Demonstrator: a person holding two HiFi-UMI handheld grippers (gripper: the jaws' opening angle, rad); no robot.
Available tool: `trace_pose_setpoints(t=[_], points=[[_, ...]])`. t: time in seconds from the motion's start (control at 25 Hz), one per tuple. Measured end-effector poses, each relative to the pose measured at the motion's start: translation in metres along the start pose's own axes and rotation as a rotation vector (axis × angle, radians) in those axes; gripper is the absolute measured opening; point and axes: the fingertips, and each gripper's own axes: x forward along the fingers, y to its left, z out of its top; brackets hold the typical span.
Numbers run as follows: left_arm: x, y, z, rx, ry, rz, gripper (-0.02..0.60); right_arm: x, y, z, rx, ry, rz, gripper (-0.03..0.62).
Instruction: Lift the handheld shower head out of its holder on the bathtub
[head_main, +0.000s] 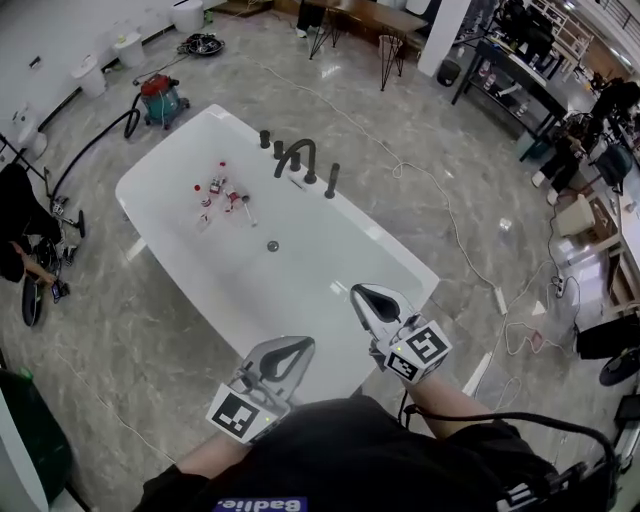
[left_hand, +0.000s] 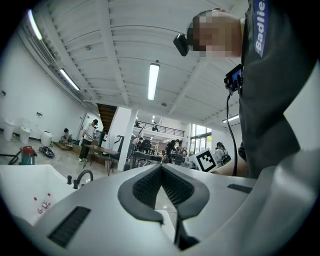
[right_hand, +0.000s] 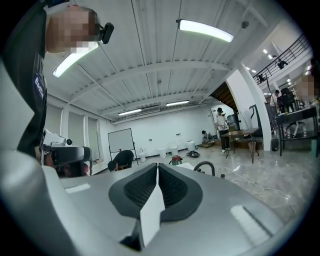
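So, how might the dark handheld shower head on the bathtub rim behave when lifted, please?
The slim dark handheld shower head looks rigid and smooth, so possibly slippery. Standing upright on the white bathtub rim, it probably lifts straight out.

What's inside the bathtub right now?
Small red-and-white items and a drain lie in the bathtub. The left gripper and right gripper cover its near end.

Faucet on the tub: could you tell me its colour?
The faucet is black; the head view shows it best.
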Motion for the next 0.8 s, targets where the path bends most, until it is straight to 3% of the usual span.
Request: trace_pose_setpoints(t=[0.32,0.8], points=[[0.042,0.009,-0.002,-0.001,0.012,0.07,0.003,0.019,-0.086,-0.009,-0.029,0.057,0.011,0.014],[0.068,0.05,-0.018,-0.031,0.034,0.129,0.003,0.12,-0.21,-0.059,-0.13,0.212,-0.02,0.115]])
